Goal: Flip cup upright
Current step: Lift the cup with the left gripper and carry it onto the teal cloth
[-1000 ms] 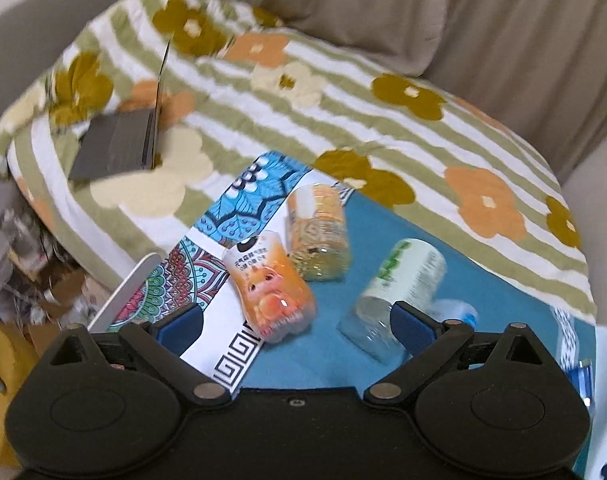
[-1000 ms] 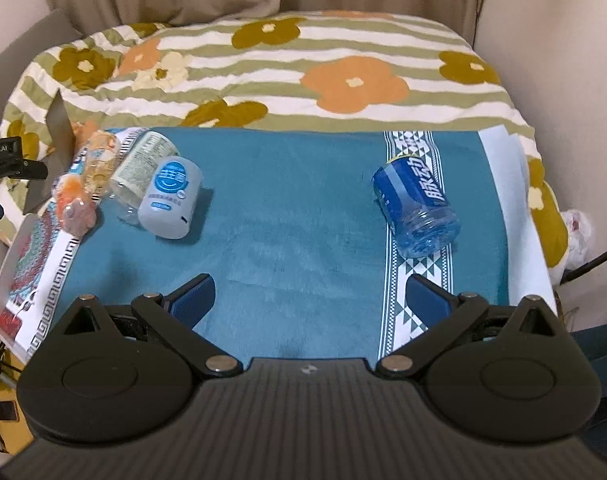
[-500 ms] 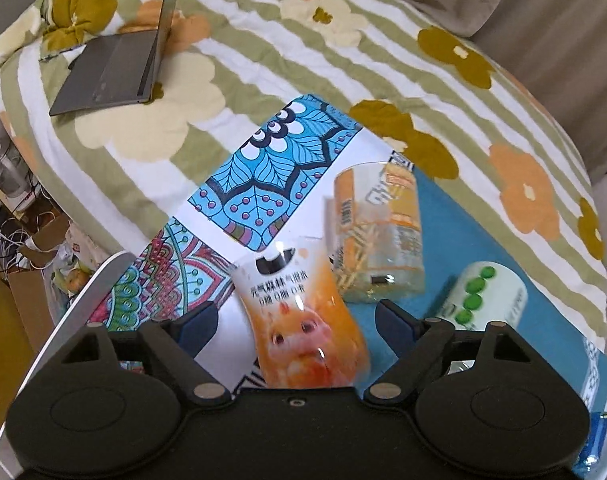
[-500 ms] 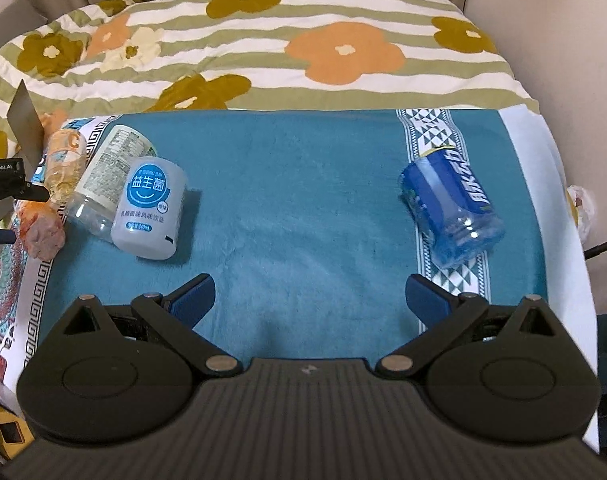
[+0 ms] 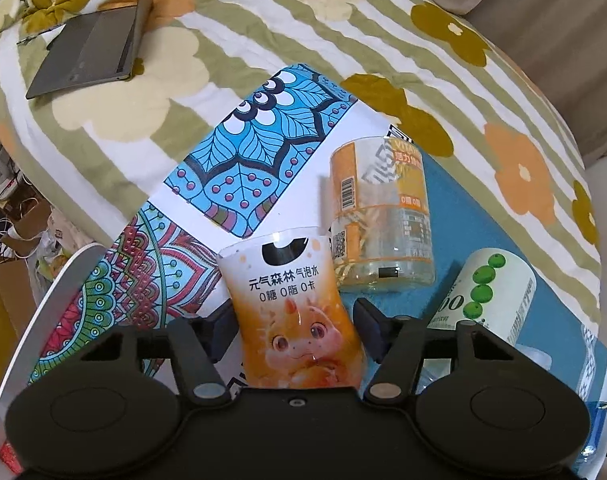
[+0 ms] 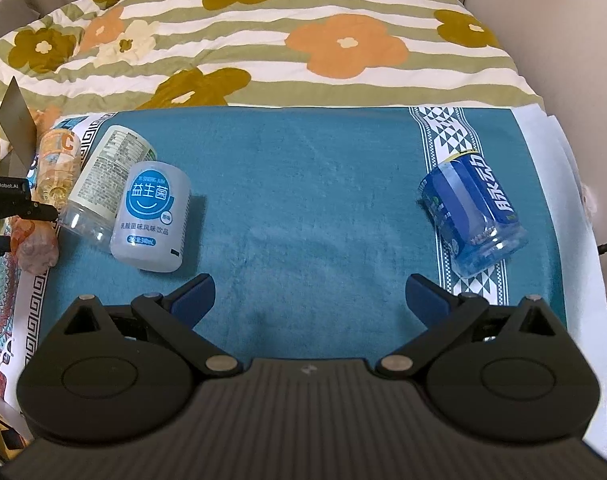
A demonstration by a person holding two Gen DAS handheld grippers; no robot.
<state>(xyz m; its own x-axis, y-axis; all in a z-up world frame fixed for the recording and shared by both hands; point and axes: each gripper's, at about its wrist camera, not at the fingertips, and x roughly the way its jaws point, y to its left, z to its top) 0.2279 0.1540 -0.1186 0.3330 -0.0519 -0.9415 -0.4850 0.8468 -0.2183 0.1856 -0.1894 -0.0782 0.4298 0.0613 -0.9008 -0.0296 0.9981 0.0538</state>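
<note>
Several cut-bottle cups lie on their sides on a blue towel (image 6: 303, 200). In the left wrist view an orange dragon-print cup (image 5: 295, 312) lies between the fingers of my left gripper (image 5: 295, 324), which close in on both its sides; contact is not clear. Behind it lie a yellow-orange cup (image 5: 383, 216) and a white cup with green dots (image 5: 491, 296). In the right wrist view my right gripper (image 6: 309, 296) is open and empty above the towel. A pale blue cup (image 6: 153, 216) lies to its left, a dark blue cup (image 6: 473, 216) to its right.
A floral striped blanket (image 6: 303, 40) covers the bed behind the towel. An open grey laptop (image 5: 95, 48) sits on it at the far left. A patterned mandala cloth (image 5: 239, 160) lies under the towel's left end. A wall (image 6: 563, 40) stands at the right.
My left gripper has moved forward and down over the orange dragon-print cup and its fingers have narrowed around it. My right gripper has drifted slightly closer to the towel, still open.
</note>
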